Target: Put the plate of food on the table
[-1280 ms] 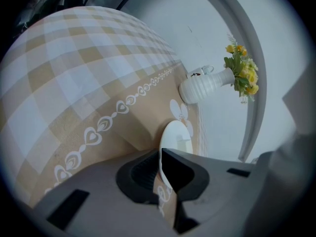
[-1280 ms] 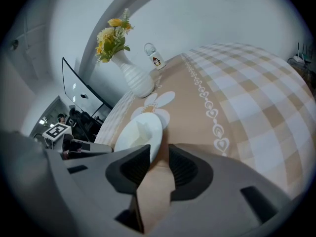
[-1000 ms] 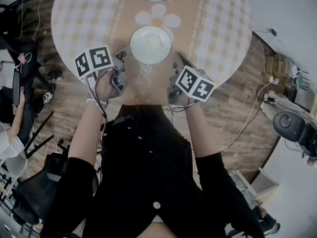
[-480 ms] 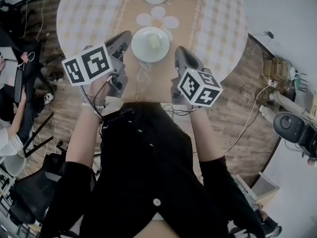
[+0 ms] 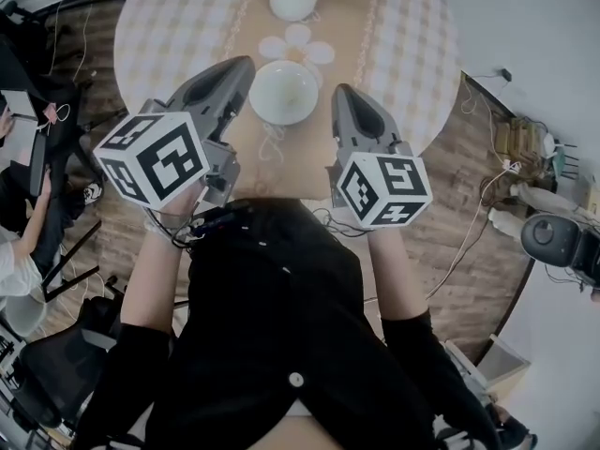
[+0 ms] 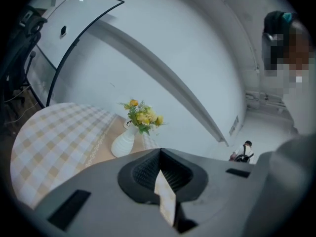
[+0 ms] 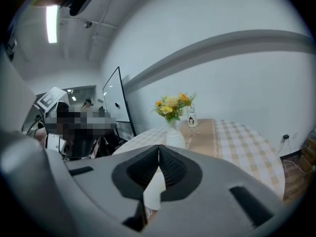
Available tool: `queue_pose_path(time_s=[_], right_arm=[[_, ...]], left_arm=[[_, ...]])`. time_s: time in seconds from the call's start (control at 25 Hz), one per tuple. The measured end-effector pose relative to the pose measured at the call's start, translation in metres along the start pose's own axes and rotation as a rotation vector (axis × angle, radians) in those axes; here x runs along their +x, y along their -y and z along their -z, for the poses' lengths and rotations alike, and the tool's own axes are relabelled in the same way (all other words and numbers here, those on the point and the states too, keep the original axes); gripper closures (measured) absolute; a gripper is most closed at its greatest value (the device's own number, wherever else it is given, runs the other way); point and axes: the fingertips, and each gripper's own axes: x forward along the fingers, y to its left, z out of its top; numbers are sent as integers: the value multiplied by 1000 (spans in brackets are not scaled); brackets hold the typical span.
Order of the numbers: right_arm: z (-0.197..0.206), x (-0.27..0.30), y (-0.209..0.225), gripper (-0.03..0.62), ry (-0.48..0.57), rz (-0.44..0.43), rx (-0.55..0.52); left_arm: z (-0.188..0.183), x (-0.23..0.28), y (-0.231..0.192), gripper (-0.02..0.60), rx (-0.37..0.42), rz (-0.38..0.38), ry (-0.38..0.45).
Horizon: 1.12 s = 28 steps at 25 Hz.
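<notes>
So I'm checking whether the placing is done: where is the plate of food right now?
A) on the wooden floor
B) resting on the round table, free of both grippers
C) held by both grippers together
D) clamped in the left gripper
B: the head view shows the plate lying on the table, with the left gripper and right gripper flanking it, and each gripper view shows jaws together on nothing.
</notes>
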Motion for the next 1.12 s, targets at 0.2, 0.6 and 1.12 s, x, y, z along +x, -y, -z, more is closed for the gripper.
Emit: queue_pose_path(time_s=[0.2, 0.6, 1.12], right_arm=[[-24, -15, -18, 592, 56, -24, -61], [-70, -39, -46, 594, 166, -28, -218], [-98, -49, -60, 594, 236, -55, -202]], left_arm=[[-15, -15, 34, 580, 118, 14, 10], [-31, -34, 61, 580, 308, 22, 75], [-49, -50, 78, 580, 452, 14, 111]])
